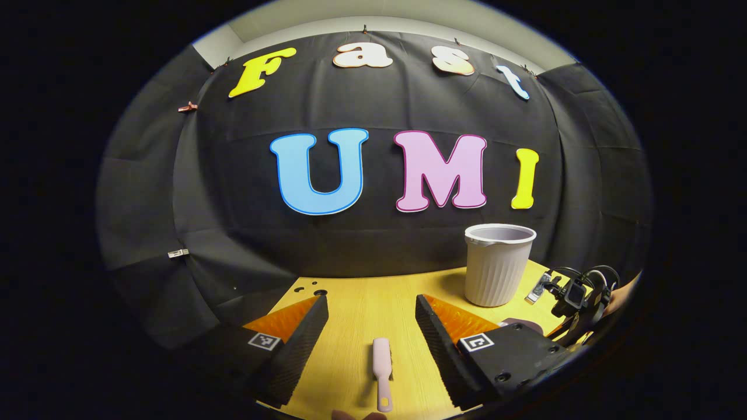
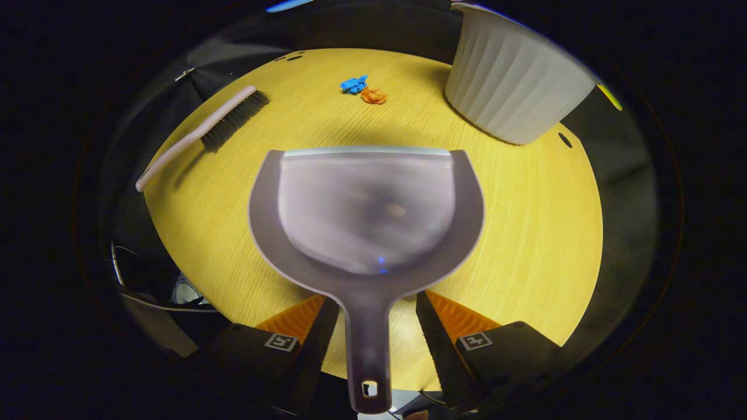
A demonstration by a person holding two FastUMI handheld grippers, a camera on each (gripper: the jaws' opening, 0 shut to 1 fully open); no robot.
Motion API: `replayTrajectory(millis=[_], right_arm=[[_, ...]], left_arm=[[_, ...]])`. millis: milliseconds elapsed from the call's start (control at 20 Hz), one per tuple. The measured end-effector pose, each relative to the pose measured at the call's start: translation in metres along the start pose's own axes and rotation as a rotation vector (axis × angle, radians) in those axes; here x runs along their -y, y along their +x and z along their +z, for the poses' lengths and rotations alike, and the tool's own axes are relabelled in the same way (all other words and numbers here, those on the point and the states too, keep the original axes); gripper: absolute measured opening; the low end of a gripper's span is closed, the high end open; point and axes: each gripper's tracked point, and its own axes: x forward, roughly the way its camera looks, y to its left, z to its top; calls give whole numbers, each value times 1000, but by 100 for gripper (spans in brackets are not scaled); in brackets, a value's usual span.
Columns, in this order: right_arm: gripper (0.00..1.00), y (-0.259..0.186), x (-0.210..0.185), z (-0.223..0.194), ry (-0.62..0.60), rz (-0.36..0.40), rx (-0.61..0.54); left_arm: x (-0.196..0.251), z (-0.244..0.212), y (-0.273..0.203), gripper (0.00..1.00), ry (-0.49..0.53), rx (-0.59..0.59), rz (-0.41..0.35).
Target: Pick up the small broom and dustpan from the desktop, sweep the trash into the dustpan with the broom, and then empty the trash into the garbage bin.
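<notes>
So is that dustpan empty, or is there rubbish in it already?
Empty. The dustpan has a bare scoop, and the blue scrap and orange scrap lie on the table beyond it.

Both tools point(image 1: 372, 332) point(image 2: 373, 326) wide apart

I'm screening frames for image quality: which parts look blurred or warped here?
Right gripper view: the grey plastic dustpan is soft and out of focus, while the blue and orange crumpled scraps stay sharp; the ribbed white bin bulges from fisheye distortion. Left gripper view: sharp overall; the yellow wooden desktop edge curves.
</notes>
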Motion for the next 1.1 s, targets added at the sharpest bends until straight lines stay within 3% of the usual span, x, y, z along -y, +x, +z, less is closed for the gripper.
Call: replayTrajectory(millis=[100, 250, 300, 350, 400, 450, 500, 750, 800, 850, 900, 1100], right_arm=[[73, 7, -1, 3, 6, -5, -13], [71, 10, -9, 7, 28, 30, -32], [61, 11, -11, 8, 36, 39, -39], [59, 10, -11, 10, 38, 42, -33], [42, 8, -11, 12, 39, 39, -35], [43, 12, -11, 12, 30, 41, -32], [37, 13, -10, 12, 26, 44, -26], [36, 7, -2, 15, 23, 14, -2], [35, 3, -1, 16, 28, 11, 8], [42, -2, 0, 15, 26, 10, 14], [35, -6, 2, 15, 15, 5, 18], [35, -23, 4, 14, -32, 11, 48]], left_arm=[[-2, -6, 3, 96, -3, -14, 6], [-2, -17, 6, 96, -5, -41, 7], [-3, -19, 8, 96, -5, -47, 7], [-3, -23, 10, 96, -6, -55, 5], [-3, -27, 12, 96, -8, -63, 5], [-3, -31, 14, 96, -10, -71, 2], [-3, -33, 17, 96, -10, -76, -1], [-1, -65, 32, 95, -33, -152, -44], [1, -78, 35, 96, -56, -195, -60], [3, -94, 36, 96, -75, -250, -70], [3, -107, 39, 96, -83, -302, -70], [2, -169, 51, 96, -97, -503, -67]])
